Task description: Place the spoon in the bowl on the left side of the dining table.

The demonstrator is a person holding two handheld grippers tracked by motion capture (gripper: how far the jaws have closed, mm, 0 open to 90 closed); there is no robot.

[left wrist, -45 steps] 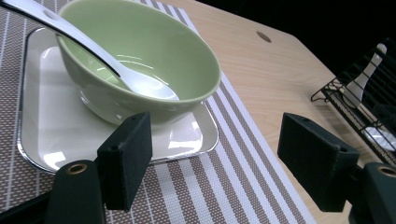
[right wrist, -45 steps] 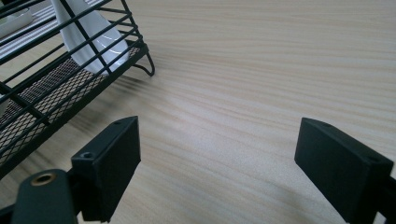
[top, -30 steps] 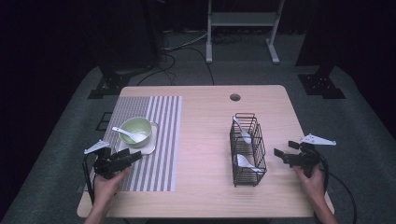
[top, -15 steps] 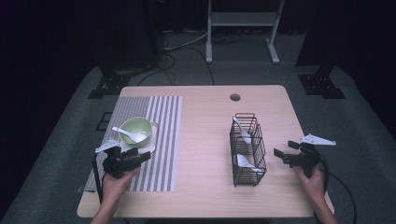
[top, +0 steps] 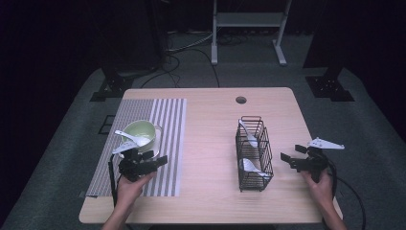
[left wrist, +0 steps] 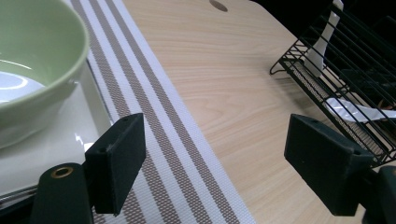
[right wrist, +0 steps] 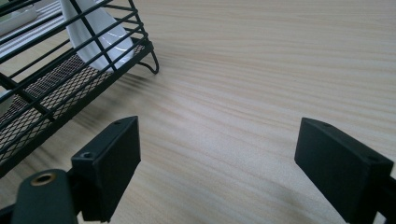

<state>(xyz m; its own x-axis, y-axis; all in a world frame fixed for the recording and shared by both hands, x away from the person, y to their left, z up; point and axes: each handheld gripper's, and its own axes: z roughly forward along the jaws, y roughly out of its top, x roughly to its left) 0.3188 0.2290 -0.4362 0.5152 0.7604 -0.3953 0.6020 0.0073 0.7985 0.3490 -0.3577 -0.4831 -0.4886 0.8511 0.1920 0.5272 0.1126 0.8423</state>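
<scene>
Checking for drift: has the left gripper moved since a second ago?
Yes. The left gripper, jaws just opening and empty, moved up the striped placemat toward the green bowl.

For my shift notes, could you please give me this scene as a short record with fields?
Table: light wood table, striped placemat at its left
Bowl: green bowl on the placemat, white spoon in it
Rack: black wire rack right of centre, holding two white spoons
Left gripper: open, empty, beside the bowl, jaws just opening
Right gripper: open, empty, right of the rack
</scene>
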